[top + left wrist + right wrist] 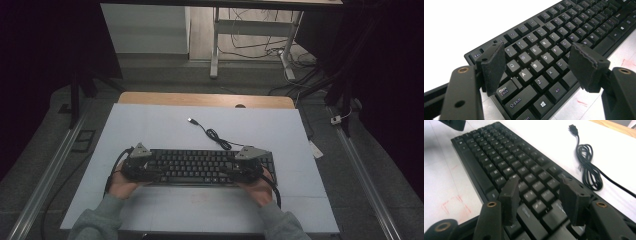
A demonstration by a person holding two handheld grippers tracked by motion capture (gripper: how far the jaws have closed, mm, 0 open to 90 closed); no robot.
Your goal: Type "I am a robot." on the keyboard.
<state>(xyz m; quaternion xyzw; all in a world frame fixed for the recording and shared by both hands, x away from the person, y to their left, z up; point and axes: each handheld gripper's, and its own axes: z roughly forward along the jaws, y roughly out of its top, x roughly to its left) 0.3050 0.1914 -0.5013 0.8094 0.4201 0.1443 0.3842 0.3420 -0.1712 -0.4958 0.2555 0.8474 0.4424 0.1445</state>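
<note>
A black keyboard [200, 166] lies flat on the white mat [150, 130], near the front middle. Its black cable [215, 135] curls away behind it and ends in a USB plug [191, 120]. My left gripper [149, 171] hovers over the keyboard's left end [554, 37]. In the left gripper view, its jaws stand wide apart above the letter keys, and the gripper [537, 50] holds nothing. My right gripper [235, 174] hovers over the keyboard's right end [499, 152]. The right gripper [539, 183] is open, with keys showing below the gap. The coiled cable [589, 170] lies to its right.
The mat covers a wooden table whose far edge [205, 99] shows at the back. Faint red marks [456, 205] are drawn on the mat in front of the keyboard. Beyond the table stand a desk leg [215, 45] and loose floor cables [260, 47].
</note>
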